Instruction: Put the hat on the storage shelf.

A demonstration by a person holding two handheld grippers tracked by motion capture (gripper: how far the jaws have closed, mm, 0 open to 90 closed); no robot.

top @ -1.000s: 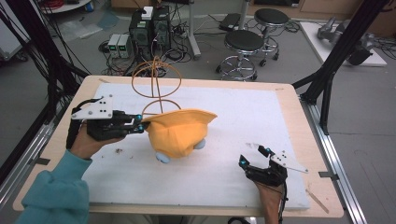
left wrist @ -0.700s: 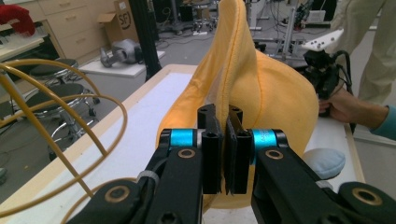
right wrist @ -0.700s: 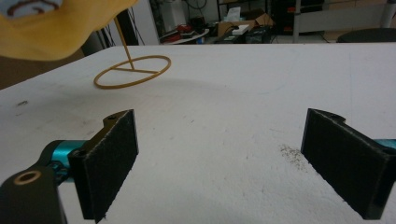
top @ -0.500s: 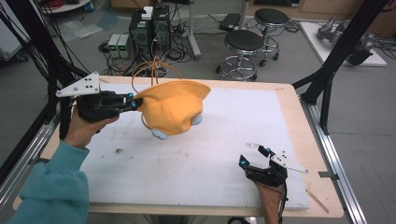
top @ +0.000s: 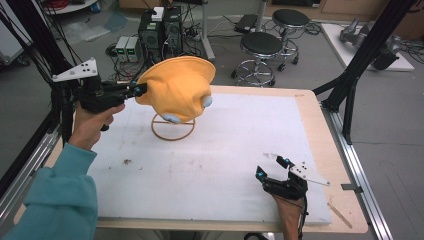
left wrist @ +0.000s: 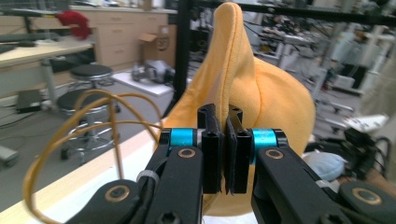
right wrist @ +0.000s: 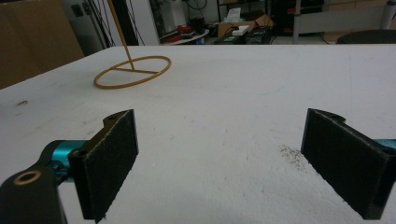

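An orange-yellow cloth hat (top: 175, 87) with pale blue patches hangs in the air above the table's back left. My left gripper (top: 136, 90) is shut on its brim and held level from the left. In the left gripper view the jaws (left wrist: 225, 121) pinch a fold of the hat (left wrist: 266, 93), with gold wire loops (left wrist: 79, 126) just to the left. The gold wire stand's ring base (top: 172, 129) sits on the white mat under the hat, which hides its upper part. My right gripper (top: 270, 167) rests open at the front right, nothing between its pads (right wrist: 219, 154).
A white mat (top: 225, 150) covers the wooden table (top: 310, 110). Black frame posts stand at the left (top: 65, 115) and back right (top: 350, 95) edges. Stools (top: 262, 47) and computer cases (top: 160, 30) stand on the floor behind. The ring base (right wrist: 133, 72) lies far ahead of the right gripper.
My left gripper has lifted the hat off the mat and carried it up and back over the wire stand. The right gripper has stayed still.
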